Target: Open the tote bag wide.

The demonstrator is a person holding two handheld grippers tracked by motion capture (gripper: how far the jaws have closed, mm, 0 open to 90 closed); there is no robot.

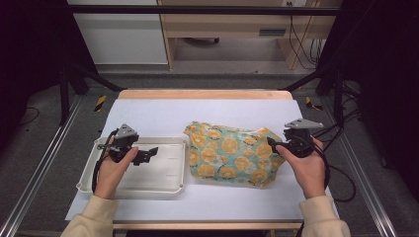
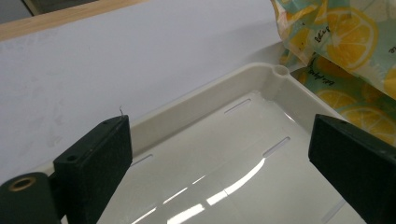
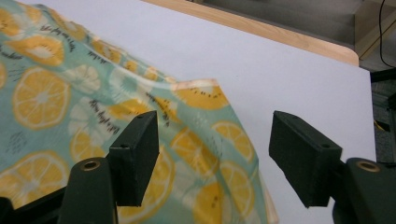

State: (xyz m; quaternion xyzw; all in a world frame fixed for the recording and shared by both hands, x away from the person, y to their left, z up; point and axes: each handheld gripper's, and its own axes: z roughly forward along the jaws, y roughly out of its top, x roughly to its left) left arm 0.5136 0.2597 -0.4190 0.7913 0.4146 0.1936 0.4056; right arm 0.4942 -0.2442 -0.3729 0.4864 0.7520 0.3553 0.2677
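A cloth [image 1: 232,155] printed with lemon slices on a pale green ground is found crumpled in a loose heap on the white table cover [image 1: 163,111], right of centre in the high view. Its left edge is seen just beside the right rim of a cream plastic tray [image 1: 160,187]; whether the two touch cannot be told.

The right gripper [image 1: 272,143] is held at the cloth's right edge, jaws pointed toward the fabric. In the right gripper view, the jaws are seen parted, with the cloth [image 3: 93,116] lying beyond and below them and rising in a fold between them. No pad is seen pressing on the fabric, so the cloth is judged not to be gripped.

The left gripper [image 1: 148,154] is held over the tray, pointed toward the cloth. In the left gripper view, its jaws are spread wide with nothing between them; the tray floor [image 2: 224,158], glossy and slotted, is seen beneath, and a corner of the cloth [image 2: 345,51] is visible past the tray's far corner.

A wooden table edge [image 1: 202,94] is noted beyond the white cover.
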